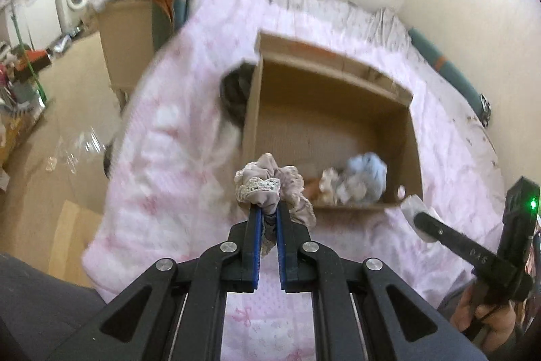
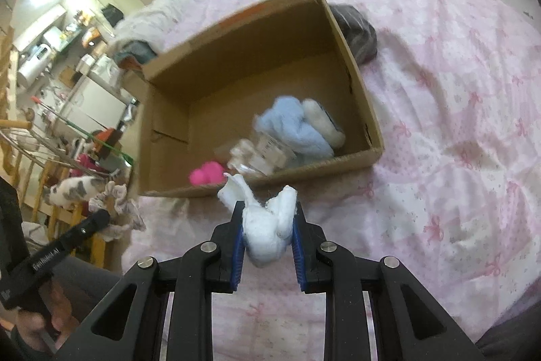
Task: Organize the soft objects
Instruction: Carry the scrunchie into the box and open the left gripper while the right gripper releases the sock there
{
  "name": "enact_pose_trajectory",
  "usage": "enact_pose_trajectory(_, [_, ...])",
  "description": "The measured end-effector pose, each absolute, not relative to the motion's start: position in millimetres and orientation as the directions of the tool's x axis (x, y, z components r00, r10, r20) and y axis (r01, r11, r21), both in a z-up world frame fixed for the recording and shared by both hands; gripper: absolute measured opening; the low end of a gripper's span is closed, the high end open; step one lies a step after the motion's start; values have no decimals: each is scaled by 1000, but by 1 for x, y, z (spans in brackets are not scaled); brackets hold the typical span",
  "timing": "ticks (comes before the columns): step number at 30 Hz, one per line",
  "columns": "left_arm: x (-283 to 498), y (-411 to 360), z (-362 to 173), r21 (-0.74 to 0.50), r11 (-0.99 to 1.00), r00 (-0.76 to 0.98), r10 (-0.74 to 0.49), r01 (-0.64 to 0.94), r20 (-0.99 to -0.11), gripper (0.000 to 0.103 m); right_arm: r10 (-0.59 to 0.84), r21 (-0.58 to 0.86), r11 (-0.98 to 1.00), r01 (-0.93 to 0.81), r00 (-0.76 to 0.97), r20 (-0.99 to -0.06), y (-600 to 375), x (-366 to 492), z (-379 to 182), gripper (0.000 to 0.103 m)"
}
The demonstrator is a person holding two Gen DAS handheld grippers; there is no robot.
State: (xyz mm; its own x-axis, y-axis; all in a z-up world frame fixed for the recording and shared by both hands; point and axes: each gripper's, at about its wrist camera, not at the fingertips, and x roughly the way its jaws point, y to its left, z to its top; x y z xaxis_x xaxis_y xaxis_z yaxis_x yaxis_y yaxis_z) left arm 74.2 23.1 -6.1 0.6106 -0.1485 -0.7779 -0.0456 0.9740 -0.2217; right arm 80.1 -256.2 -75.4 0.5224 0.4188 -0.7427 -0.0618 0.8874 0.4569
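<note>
Left hand-held gripper [image 1: 267, 212] pinches a lace scrunchie [image 1: 270, 185], right hand-held gripper [image 2: 268, 219] a white cloth [image 2: 267, 232] — box [image 2: 355, 73] contents blurred — over the pink bed [image 2: 456, 124].

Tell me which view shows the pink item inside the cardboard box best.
The right wrist view: the pink item lies in plain sight in the cardboard box, by its near wall. In the left wrist view the lace scrunchie in the left tool covers that part of the box.

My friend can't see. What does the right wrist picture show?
The right gripper squeezes a white soft thing just outside an open cardboard box on a pink bedspread. Inside lie a blue fluffy thing and a pink one.
</note>
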Motion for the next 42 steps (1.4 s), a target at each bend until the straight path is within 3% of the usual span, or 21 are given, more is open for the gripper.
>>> enact_pose_trajectory(9, [90,17,20,-125,992,644,-85,-16,-760,8,477,510,848,-148,632,-611,-262,70,-35,26])
enact_pose_trajectory(14, [106,8,30,-93,996,666,-79,15,-742,8,471,451,864,-226,678,-564,-256,84,0,26])
enact_pose_trajectory(22, [133,-3,23,-36,997,673,-71,66,-736,8,436,373,895,-245,660,-611,-246,129,-5,26])
enact_pose_trajectory(28, [149,-16,-6,-10,991,662,-98,136,-743,8,489,451,859,-243,650,-581,-249,136,-31,26])
enact_pose_trajectory(36, [170,-21,-43,-31,989,633,-118,148,-765,8,419,352,907,-233,589,-691,-230,142,-61,26])
enact_pose_trajectory(42, [171,-19,-49,-62,989,632,-135,136,-763,8,393,321,919,-228,567,-724,-224,142,-71,26])
